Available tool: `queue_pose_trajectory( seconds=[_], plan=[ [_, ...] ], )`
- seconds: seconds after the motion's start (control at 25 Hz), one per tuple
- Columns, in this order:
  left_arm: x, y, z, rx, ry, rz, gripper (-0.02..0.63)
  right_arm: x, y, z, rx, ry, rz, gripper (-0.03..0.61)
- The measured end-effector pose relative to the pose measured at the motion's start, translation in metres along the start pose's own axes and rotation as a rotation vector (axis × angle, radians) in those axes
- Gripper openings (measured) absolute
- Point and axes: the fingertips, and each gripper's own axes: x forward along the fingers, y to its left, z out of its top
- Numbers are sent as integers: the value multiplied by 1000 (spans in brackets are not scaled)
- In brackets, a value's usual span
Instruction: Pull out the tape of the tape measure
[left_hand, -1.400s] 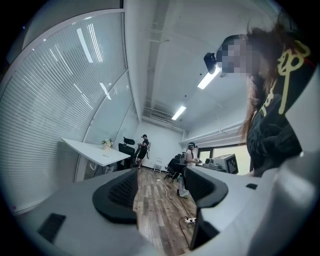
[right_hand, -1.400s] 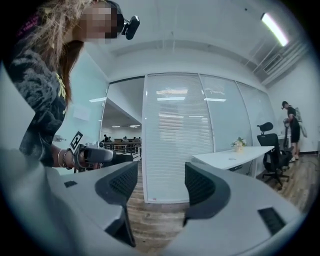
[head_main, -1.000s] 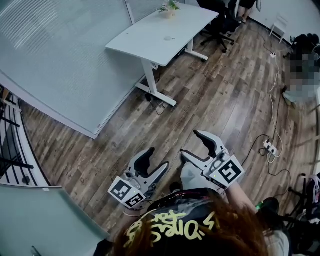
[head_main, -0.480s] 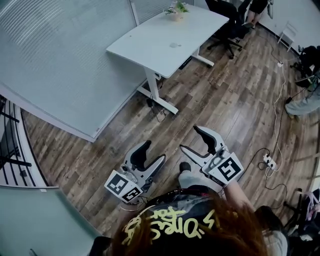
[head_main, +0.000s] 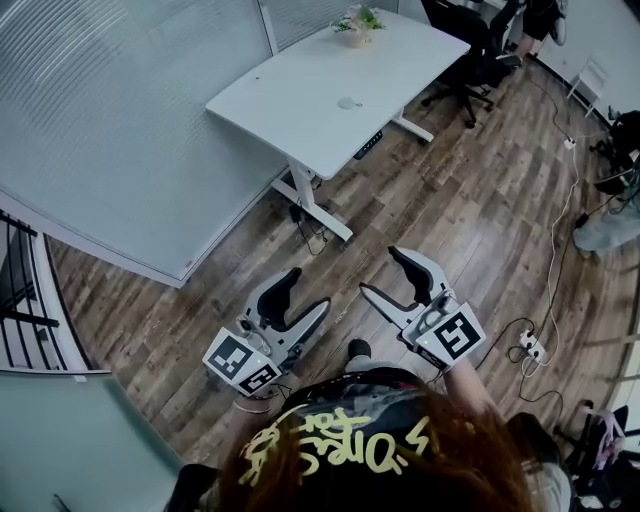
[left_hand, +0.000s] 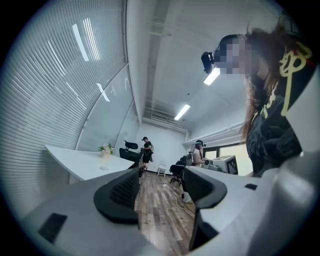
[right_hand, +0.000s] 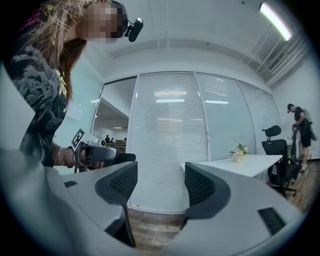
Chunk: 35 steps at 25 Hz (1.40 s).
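1. While hanging low over the plank floor (head_main: 450, 200), gaping wide with zero between the pads: left gripper (head_main: 306, 290). Confirmed from its own view too, with only floorboards visible through the gap.
2. Same deal for right gripper (head_main: 381, 272), just beside the left one and a touch further forward. Jaws well apart, gripping nothing, only the blinds of a glass wall (right_hand: 170, 140) past them.
3. Well ahead of both sets of jaws: white desk (head_main: 290, 95), with a small round blob (head_main: 347, 103) lying on top near the middle. Way too tiny to tell whether that's the tape measure, honestly. Well apart from either gripper anyway.
4. At the end of that desk farthest from the grippers: little potted plant (head_main: 358, 22). Beyond that, a black office chair (head_main: 470, 45).
5. Off to the right of right gripper, down on the floor: white power strip (head_main: 530, 348) with cables trailing away.
6. Right behind the marker cubes: reddish hair (head_main: 400, 470) and a dark printed top, belonging to whoever's holding both tools.
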Motion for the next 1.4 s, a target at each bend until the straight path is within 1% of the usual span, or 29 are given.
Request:
queue_pose_trajectory(
  seconds=[0.24,0.4,0.68,0.96,1.08,1.24,1.4],
  plan=[
    [37,12,0,-1,-11,23,267,-3,-42,-5,7,-1,4,279],
    [52,13,-3,-10,-10,34,264,-3,-59,-10,22,2,15,279],
    [56,19,-12,-21,19,39,261,1,-62,-13,36,-5,28,278],
    [76,17,-6,-2,17,-3,259,-2,-75,-13,36,-3,18,278],
    [81,17,-6,7,20,-8,258,-2,-80,-11,34,-13,17,278],
    [84,19,-10,6,29,-4,256,-3,-84,-12,25,-16,25,278],
    [87,22,-6,8,16,15,253,-3,-88,-11,27,-19,32,278]
  ],
)
